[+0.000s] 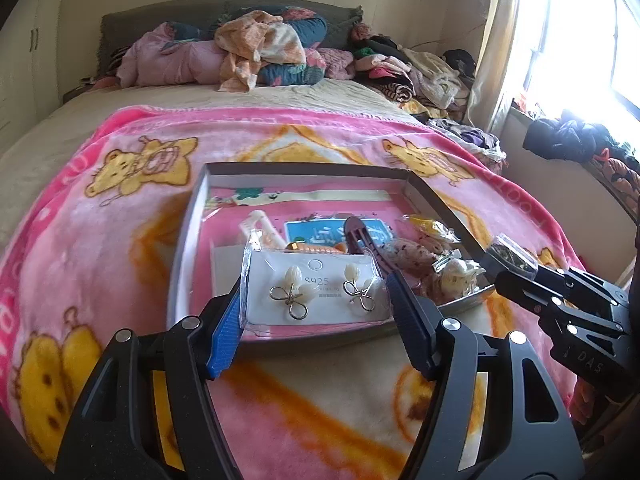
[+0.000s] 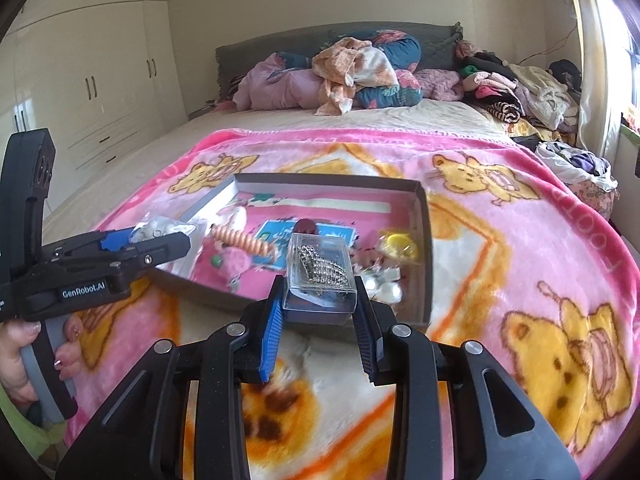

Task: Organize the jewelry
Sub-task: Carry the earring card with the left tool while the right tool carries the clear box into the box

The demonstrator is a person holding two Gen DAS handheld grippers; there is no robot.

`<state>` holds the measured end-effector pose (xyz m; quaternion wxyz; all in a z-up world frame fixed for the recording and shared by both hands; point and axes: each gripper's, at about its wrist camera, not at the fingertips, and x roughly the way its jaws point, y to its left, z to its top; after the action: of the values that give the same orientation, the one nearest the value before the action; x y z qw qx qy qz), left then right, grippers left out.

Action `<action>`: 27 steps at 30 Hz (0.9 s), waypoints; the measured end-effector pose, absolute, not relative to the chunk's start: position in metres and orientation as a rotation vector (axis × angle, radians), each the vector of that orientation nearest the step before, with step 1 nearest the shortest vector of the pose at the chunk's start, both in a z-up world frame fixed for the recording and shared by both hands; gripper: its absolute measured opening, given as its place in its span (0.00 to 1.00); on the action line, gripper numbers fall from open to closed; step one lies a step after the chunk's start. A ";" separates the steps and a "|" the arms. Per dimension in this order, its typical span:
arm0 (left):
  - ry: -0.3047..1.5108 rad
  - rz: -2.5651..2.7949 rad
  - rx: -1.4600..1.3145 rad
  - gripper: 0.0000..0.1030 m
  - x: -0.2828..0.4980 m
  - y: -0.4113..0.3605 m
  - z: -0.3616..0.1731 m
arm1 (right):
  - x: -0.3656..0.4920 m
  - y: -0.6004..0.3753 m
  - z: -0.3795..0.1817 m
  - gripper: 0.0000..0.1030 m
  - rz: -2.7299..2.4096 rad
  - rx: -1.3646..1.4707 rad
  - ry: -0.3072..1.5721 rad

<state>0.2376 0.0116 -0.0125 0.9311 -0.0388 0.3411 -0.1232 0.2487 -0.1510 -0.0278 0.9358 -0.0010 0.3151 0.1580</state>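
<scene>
Jewelry packs held over a tray on the bed

The left gripper (image 1: 316, 304), angled downward, is clamped on a bagged earring card (image 1: 318, 294); the right gripper (image 2: 320, 312) is closed on a clear brooch box (image 2: 320, 280). Small packets are kept in the tray (image 2: 424, 216) behind.

Fuzzy cloth blanket (image 1: 120, 240), glossy plastic box (image 2: 320, 276)

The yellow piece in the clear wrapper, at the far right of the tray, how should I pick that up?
Take the yellow piece in its clear crinkled wrapper by the wrapper's loose upper edge, coming from above with the hand-held gripper. It lies low beside the grey cardboard tray's right wall, so a sideways approach from the right looks blocked. Both grippers are full now, so one would likely need emptying first.
</scene>
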 end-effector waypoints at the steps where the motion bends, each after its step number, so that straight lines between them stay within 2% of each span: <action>1: 0.700 -0.255 -0.077 0.56 0.240 0.009 -0.013 | 0.251 -0.153 -0.027 0.30 0.316 -0.003 0.641; 27: 0.779 -0.289 -0.052 0.57 0.280 -0.023 -0.048 | 0.325 -0.171 -0.058 0.30 0.266 -0.055 0.756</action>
<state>0.2802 -0.0230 -0.0484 0.9146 -0.0254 0.3783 -0.1403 0.3249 -0.1708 -0.0579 0.9203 -0.0269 0.3681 0.1294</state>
